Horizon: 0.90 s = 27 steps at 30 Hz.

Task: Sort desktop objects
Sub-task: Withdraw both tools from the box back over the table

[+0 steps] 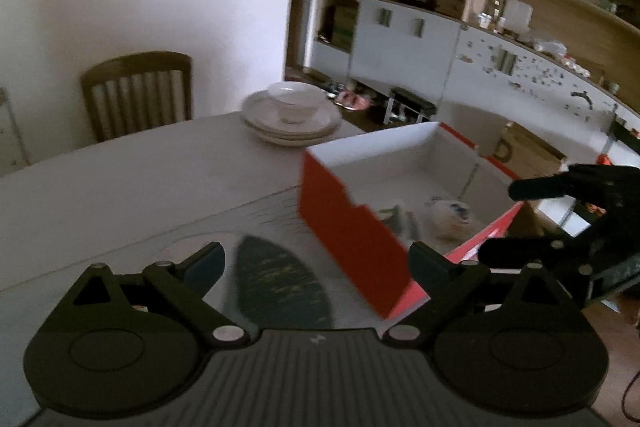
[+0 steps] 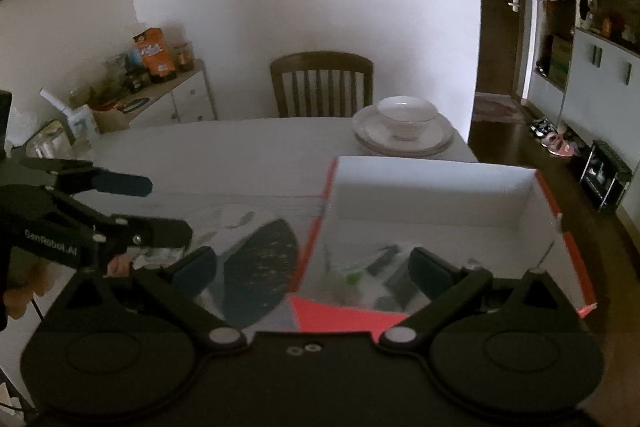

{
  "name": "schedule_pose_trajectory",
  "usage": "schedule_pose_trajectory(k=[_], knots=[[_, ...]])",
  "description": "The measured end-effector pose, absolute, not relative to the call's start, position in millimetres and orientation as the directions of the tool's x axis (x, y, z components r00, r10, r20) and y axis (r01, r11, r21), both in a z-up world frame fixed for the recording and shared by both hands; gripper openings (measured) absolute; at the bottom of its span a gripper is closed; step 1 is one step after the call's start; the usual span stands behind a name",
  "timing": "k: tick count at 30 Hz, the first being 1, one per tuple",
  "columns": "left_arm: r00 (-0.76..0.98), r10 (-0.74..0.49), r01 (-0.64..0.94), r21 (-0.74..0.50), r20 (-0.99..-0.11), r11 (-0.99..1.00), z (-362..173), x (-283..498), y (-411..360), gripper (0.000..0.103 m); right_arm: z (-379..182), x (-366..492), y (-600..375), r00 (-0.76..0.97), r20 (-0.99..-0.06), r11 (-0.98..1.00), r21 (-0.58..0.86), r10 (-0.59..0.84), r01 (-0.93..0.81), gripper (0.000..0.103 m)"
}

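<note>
The left hand-held gripper (image 1: pixel 316 263) hovers above the pale desk (image 1: pixel 120 187) with its fingers wide apart and nothing between them. Directly ahead of it at twelve o'clock lies a dark, leaf-shaped flat object with yellowish speckles (image 1: pixel 280 283), resting on the desk just left of the red-sided, white-lined open cardboard box (image 1: pixel 352 239), whose near corner sits at about one o'clock from this gripper. The right hand-held gripper (image 2: pixel 314 267) is likewise spread open and empty, poised over the box's near left corner; the dark object (image 2: pixel 260 267) lies at about eleven o'clock from it, and the box's interior stretches from twelve to two o'clock. Inside the box, near its front wall, sit several small blurred items (image 2: pixel 384 267) that are too smeared to identify. Beyond the box, at twelve o'clock, a white bowl on stacked white plates (image 2: pixel 404 131) stands near the desk's far edge, with a brown wooden slatted chair (image 2: pixel 320 83) behind it. The desk's surface to the left of the box, toward ten o'clock, is open, and the desk's right edge runs close alongside the box.
</note>
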<state>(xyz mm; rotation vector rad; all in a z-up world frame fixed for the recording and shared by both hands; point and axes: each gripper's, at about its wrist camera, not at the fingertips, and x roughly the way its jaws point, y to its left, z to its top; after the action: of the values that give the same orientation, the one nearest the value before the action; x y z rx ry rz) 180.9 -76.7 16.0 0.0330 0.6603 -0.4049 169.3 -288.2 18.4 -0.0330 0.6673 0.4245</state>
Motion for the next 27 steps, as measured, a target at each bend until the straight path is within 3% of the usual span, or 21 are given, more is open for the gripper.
schedule_pose_trajectory(k=[10,27], knots=[[0.757,-0.282,0.300,-0.070,-0.590,0.951,12.0,145.5,0.0,0.099,4.5,138.7,-223.9,0.683,-0.620,0.899,0.086,0.385,-0.429,0.102],[0.734,-0.182,0.207,-0.040,-0.654,0.978,-37.5,119.9,79.5,0.099,-26.4,117.7,-149.2,0.683,-0.645,0.912,0.057,0.343,-0.405,0.102]])
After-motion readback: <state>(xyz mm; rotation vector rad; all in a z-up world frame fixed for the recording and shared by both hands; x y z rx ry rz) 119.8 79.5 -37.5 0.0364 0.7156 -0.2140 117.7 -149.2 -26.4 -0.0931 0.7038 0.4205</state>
